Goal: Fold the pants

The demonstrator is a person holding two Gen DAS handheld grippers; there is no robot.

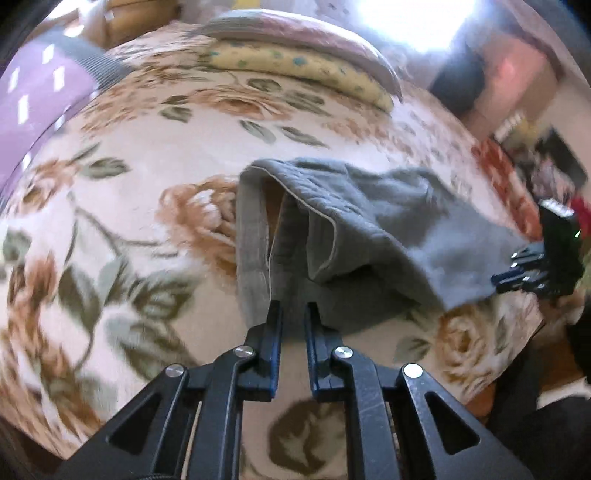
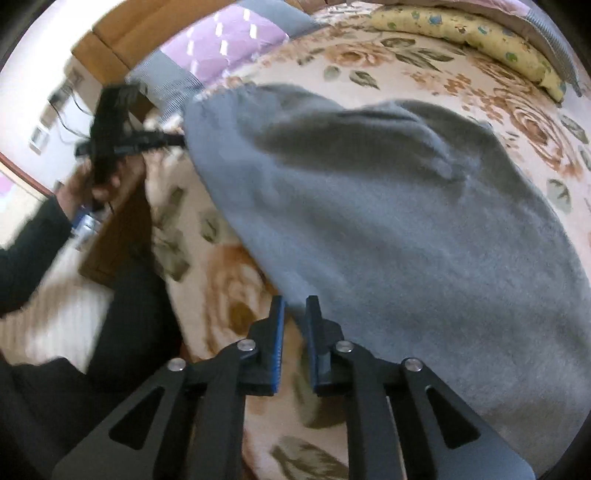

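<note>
Grey pants (image 1: pixel 362 236) lie over a floral bed cover, their leg hems open toward the left wrist camera. My left gripper (image 1: pixel 293 308) is shut on the near edge of the pants at the hem end. It also shows in the right wrist view (image 2: pixel 173 140), gripping the far corner of the cloth. In the right wrist view the pants (image 2: pixel 388 221) fill the middle as a broad grey sheet. My right gripper (image 2: pixel 295 304) is shut on their near edge. It shows in the left wrist view (image 1: pixel 506 277) at the far right end of the cloth.
The floral bed cover (image 1: pixel 147 221) spreads under everything. A yellow dotted pillow (image 1: pixel 295 70) and a pink folded quilt (image 1: pixel 295 33) lie at the back. A purple blanket (image 1: pixel 40 96) sits at the left. The bed's edge and floor show at right (image 1: pixel 554 369).
</note>
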